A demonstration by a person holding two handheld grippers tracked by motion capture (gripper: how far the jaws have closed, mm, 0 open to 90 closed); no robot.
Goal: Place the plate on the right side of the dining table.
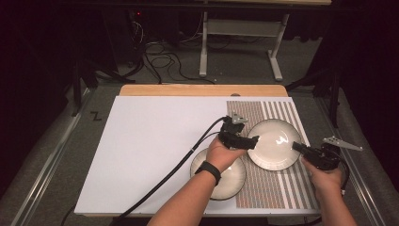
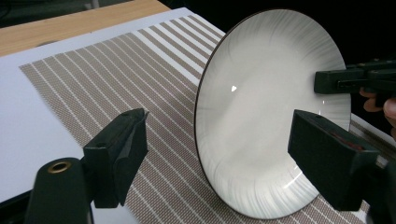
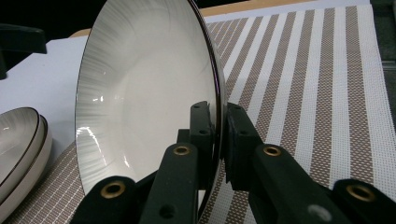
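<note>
On the white rectangular table board [image 1: 150, 141], a stack of pale round ceramic bowls with dark rims [image 1: 230, 181] sits at about five o'clock from the board's middle, half on the brown-and-white striped woven placemat [image 1: 277, 188] and partly covered by the person's left forearm. In the right gripper view the same stack shows at nine o'clock, at least two rims nested.

The left gripper [image 1: 254, 141] points toward three o'clock at the near-left rim of the round white glazed plate with a thin dark rim [image 1: 275, 141]. Its jaws stand wide apart; in the left gripper view one black jaw is at seven o'clock and the other at four o'clock, with the plate [image 2: 271, 116] just beyond them. The four o'clock jaw overlaps the plate's lower edge in that view; I cannot tell whether it touches. Neither pad presses on the plate.

The plate is over the placemat, tilted up, its hollow face turned toward the left gripper.

The right gripper [image 1: 297, 146] comes in from four o'clock, its jaws closed tight on the plate's right rim. In the right gripper view the rim [image 3: 217, 116] runs edge-on between the two pads [image 3: 201, 128].
</note>
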